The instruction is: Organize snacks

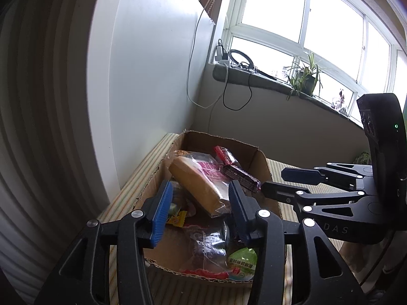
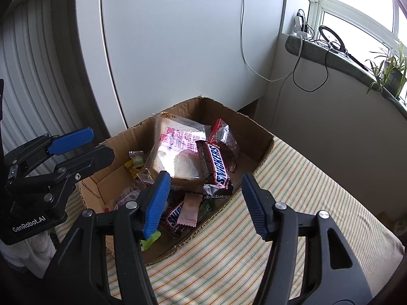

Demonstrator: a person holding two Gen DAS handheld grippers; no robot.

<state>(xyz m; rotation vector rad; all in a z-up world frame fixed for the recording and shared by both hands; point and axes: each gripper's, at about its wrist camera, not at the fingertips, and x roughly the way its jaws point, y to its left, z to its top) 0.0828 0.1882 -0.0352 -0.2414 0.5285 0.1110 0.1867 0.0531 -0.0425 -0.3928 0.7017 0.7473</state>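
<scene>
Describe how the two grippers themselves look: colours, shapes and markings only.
Both the left gripper and the right gripper are matte black linkage frames with silver rivets and ribbed blue pads on the jaws. White lettering on the left one reads GenRobot.AI.

Green packet [image 2: 150, 239] and lower snacks half-buried beneath bread bag [image 2: 178, 150], labels unreadable.

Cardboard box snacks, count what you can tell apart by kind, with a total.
Clear-wrapped sliced bread pack: 1
Brown Snickers bars: 2
Pale pink sachet: 1
Green packet: 1
Total: 5 told apart in the brown cardboard box; others too jumbled.
</scene>
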